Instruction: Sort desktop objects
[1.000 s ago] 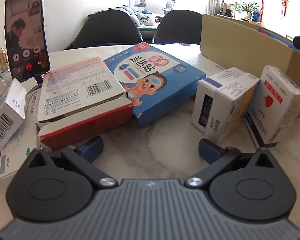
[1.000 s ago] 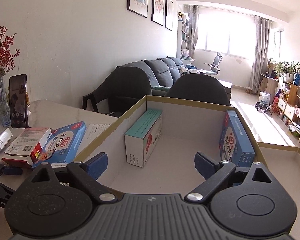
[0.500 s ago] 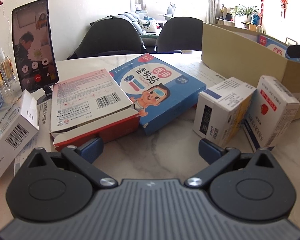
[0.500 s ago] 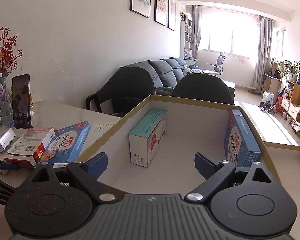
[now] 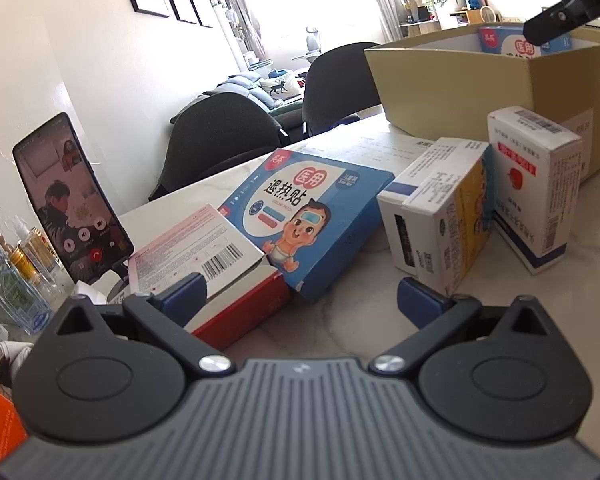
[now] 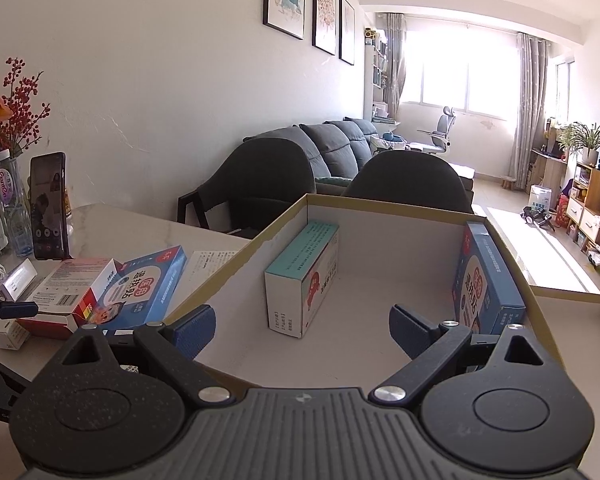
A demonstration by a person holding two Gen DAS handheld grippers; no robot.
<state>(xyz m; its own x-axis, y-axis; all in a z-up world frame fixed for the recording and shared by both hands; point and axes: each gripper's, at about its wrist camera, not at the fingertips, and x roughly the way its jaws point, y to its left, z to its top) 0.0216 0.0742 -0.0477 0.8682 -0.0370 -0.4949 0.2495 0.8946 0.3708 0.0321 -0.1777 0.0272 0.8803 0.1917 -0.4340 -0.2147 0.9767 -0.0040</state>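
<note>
My left gripper is open and empty just above the marble table, facing a flat blue fever-patch box. A pink-and-red box lies left of it, close to my left finger. Two white medicine boxes stand on the right. My right gripper is open and empty over the near rim of the cardboard box. Inside stand a teal-topped white box and a blue fever-patch box.
A phone stands upright at the table's left, with bottles and a flower vase beside it. Two dark chairs stand behind the table. A paper leaflet lies by the cardboard box.
My left gripper has risen and tilted, swinging left, so the boxes sit lower and further right in its view. My right gripper has drawn back slightly over the cardboard box.
</note>
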